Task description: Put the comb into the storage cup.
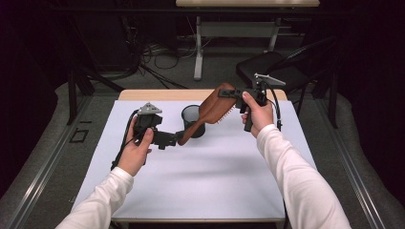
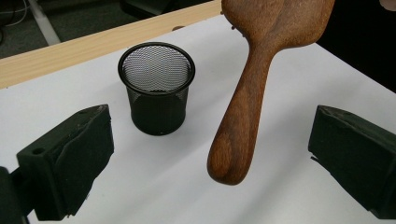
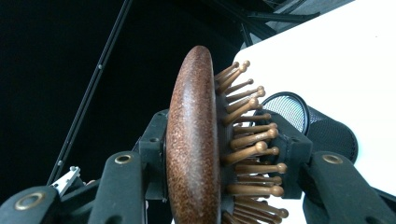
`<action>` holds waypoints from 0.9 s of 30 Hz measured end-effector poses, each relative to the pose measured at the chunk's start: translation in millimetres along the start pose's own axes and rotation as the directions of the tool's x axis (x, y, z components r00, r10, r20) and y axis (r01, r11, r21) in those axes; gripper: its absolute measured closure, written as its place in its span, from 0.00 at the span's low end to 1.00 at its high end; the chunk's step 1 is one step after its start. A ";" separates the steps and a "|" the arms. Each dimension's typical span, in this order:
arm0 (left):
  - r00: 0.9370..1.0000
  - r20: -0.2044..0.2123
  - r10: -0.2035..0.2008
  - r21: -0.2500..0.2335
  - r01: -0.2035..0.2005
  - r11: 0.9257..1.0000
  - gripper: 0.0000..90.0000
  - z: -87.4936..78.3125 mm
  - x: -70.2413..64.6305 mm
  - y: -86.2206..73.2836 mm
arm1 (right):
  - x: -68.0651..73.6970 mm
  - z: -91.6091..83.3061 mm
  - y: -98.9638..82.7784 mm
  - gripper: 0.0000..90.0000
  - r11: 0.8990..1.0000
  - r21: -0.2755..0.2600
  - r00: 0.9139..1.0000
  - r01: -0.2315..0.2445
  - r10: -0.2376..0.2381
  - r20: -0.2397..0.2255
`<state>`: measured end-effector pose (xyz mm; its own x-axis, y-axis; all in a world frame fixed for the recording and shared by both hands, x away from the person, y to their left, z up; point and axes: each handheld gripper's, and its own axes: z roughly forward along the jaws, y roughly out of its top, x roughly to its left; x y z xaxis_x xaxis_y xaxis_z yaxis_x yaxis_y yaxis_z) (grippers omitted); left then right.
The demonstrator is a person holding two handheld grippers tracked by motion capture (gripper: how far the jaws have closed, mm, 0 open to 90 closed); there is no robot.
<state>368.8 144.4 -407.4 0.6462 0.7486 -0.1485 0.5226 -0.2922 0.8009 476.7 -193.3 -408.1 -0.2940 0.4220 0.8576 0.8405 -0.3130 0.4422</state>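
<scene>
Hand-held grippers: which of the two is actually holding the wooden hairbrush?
The right hand-held gripper, clamped on the brown wooden hairbrush head; the left hand-held gripper stands open around its handle.

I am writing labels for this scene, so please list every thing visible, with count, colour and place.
hairbrush: 1, brown wood, held above the table, handle pointing down toward the left gripper
mesh cup: 1, black, upright on the table, behind the hairbrush handle
table: 1, white top with wooden far edge
chair: 1, black, beyond the table at right
left gripper: 1, black, open, hairbrush handle between its jaws, untouched
right gripper: 1, black, shut on the hairbrush head
</scene>
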 end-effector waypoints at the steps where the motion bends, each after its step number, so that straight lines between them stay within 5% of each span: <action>1: 1.000 0.000 0.001 0.002 -0.001 1.000 0.00 -0.4 0.6 -0.2 | 0.1 -0.2 0.4 0.55 1.000 -0.003 1.000 -0.001 0.001 0.002; 27: 1.000 -0.011 -0.029 -0.006 0.029 1.000 0.00 -9.4 12.7 -7.2 | 8.0 -0.4 24.9 0.55 0.995 -0.103 0.999 -0.013 0.017 0.043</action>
<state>368.0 161.6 -409.6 0.6246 0.7631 -0.1658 0.5382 -0.2668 0.7995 495.1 -198.0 -390.2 -0.2595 0.4528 0.8530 0.7931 -0.4042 0.4558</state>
